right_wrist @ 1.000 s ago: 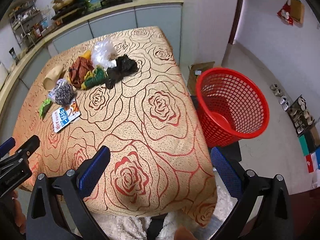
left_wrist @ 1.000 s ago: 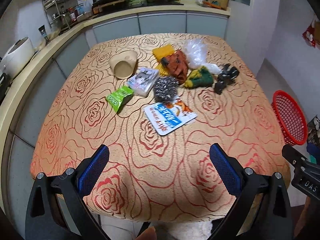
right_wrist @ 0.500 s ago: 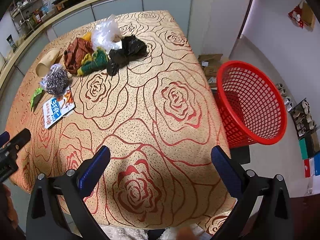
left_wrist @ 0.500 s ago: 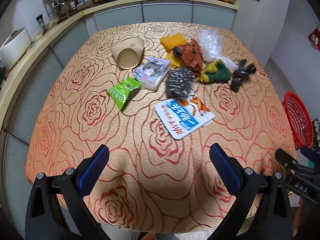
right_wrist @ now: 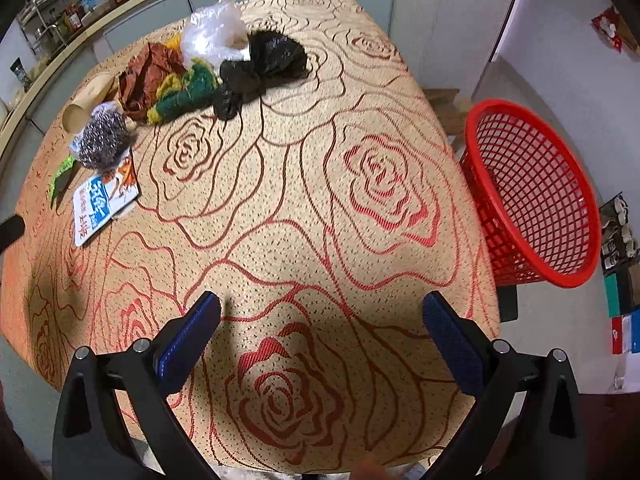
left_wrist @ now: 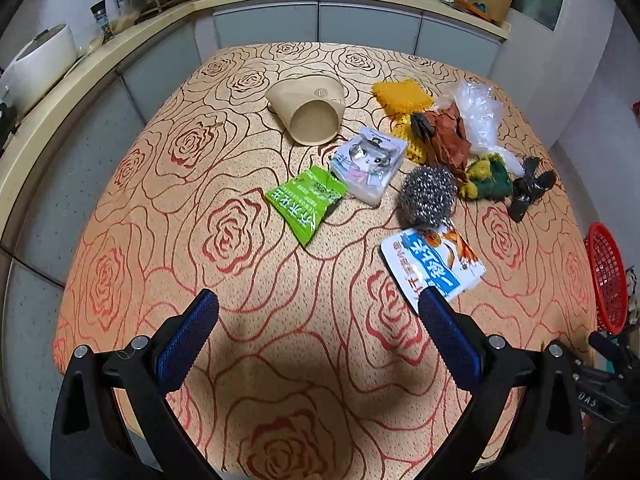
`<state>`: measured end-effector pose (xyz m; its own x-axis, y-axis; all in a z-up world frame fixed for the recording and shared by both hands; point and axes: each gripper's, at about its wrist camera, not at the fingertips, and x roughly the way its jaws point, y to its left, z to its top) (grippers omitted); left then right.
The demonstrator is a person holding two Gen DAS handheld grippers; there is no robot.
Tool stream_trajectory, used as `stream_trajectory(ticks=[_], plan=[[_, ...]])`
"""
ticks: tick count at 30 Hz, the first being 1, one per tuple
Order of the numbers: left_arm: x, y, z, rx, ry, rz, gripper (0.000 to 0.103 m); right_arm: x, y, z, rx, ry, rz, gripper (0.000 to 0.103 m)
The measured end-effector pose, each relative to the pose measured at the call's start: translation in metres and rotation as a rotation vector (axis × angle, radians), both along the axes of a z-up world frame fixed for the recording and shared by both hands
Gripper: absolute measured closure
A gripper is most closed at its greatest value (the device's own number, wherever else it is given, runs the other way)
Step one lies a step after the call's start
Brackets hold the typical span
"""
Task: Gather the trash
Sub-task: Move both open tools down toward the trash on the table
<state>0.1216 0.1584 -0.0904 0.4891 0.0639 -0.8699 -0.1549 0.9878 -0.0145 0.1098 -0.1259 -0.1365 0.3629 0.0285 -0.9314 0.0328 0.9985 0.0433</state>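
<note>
- Blue-white packet (left_wrist: pixel 432 264) and green packet (left_wrist: pixel 306 202) carry print, too small to read.
- Trash lies far side of table (left_wrist: pixel 200 240); red basket (right_wrist: pixel 532 196) on the floor beside it, cut off in left view.
- Left claw (left_wrist: pixel 318 320) and right claw (right_wrist: pixel 320 320): wide open, empty.
- Both closer to the trash than before.

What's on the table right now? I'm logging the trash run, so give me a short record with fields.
surface: table with rose-patterned cloth
wrappers: green packet, cat-print pack, blue-white packet
other litter: steel scrubber, beige cup on its side, clear plastic, black bag
bin: red basket on the floor beside the table
left gripper: open, holding nothing
right gripper: open, holding nothing
</note>
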Motion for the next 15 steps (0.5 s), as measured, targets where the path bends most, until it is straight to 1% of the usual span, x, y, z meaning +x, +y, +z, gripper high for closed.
stream_trajectory(ticks=[3, 7, 15], plan=[[0.007, 0.004, 0.000, 0.003, 0.000, 0.003, 0.009, 0.003, -0.002, -0.008, 0.001, 0.025, 0.000, 0.006], [0.016, 0.011, -0.003, 0.015, 0.005, 0.006, 0.012, 0.005, -0.002, -0.010, -0.011, 0.018, -0.001, 0.006], [0.034, 0.021, -0.020, 0.005, 0.038, -0.025, 0.024, 0.008, -0.003, -0.011, -0.008, 0.018, 0.013, 0.006]])
